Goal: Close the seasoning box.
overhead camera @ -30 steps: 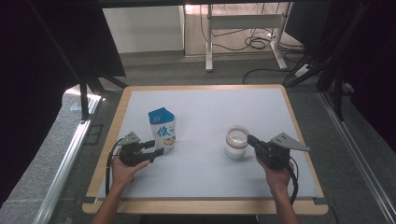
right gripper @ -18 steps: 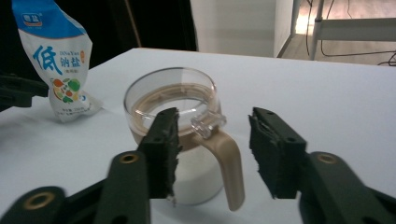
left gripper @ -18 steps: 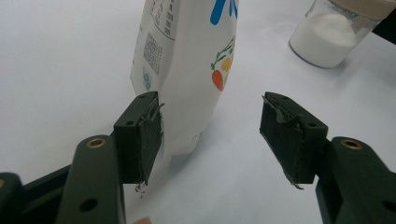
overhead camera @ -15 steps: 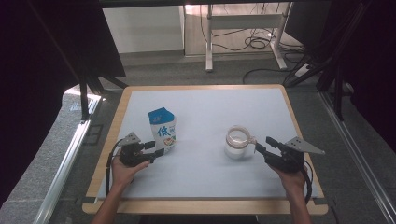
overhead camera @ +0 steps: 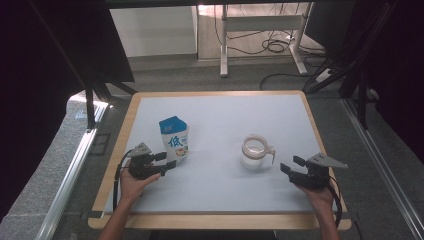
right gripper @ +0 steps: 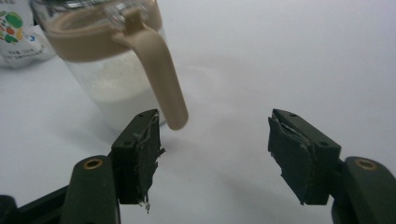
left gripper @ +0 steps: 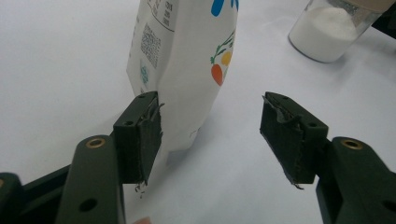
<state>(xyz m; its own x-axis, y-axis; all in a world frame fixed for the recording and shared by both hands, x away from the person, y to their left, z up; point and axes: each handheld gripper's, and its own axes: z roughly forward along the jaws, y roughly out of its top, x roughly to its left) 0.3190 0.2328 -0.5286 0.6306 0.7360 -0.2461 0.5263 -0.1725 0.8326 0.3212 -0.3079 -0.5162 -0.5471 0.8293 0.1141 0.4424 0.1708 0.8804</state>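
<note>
Milk carton (overhead camera: 174, 139) stood upright at the centre left of the high view, on the white table (overhead camera: 225, 115), blue at its top with a large printed character on its face. We noted the left gripper (overhead camera: 162, 165) just below and left of it, held in the person's left hand (overhead camera: 132, 182), jaws spread with nothing pinched. In the left gripper view the carton (left gripper: 187, 60) rose in the upper middle of the frame, its lower corner sitting just beside the left-hand pad, though we could not tell whether it touched; a carrot drawing and a square code showed on its sides. Glass jar (overhead camera: 255, 152) stood right of centre in the high view, well apart from the carton, with white powder inside, a tan collar and a tan handle pointing toward the right side of the frame. We logged the right gripper (overhead camera: 292, 167) at the lower right, near the jar but clear of it, its jaws having just been opening and now spread, with nothing between them. In the right gripper view the jar (right gripper: 107, 70) filled the upper left, its handle (right gripper: 161, 79) hanging down just above the left-hand pad, apart from it.
</note>
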